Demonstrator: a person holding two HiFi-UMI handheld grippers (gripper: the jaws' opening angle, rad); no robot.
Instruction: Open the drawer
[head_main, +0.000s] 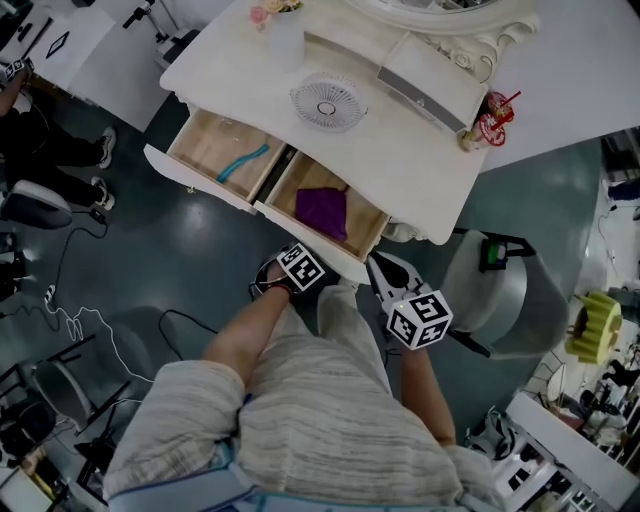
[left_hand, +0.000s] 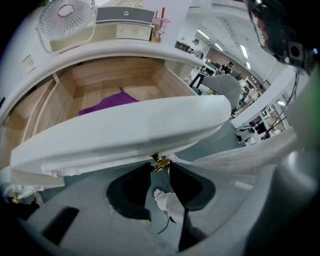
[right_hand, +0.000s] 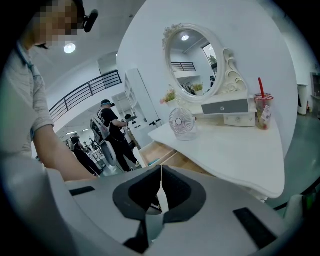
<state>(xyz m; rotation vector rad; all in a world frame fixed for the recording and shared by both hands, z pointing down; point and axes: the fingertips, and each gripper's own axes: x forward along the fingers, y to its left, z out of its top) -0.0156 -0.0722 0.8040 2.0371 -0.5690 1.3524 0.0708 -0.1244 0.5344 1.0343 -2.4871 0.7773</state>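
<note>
The drawer (head_main: 300, 182) stands open on the right side of the white dressing table, its front (left_hand: 125, 130) out past the table's edge, just ahead of your knees. A purple cloth (head_main: 322, 210) lies inside on the wooden bottom. Under the middle of the front hangs a small gold knob (left_hand: 161, 161). Your left hand-held gripper (left_hand: 160, 169) points steeply down at it, with its two dark jaws closed on the knob from either side.

Your right hand-held gripper (right_hand: 160, 172) hangs free to the right of the drawer, near its corner. Its jaws are pressed together with nothing between them, and it touches nothing.

Beside the open drawer, to its left in the head view, a second drawer (head_main: 205, 140) is open too, with a teal object (head_main: 243, 162) lying in it. Above both, the tabletop (head_main: 400, 160) carries a small round fan (head_main: 327, 102), an oval mirror (right_hand: 192, 62) on a stand, and a cup (head_main: 490, 118) with a red straw at the far right edge.
</note>
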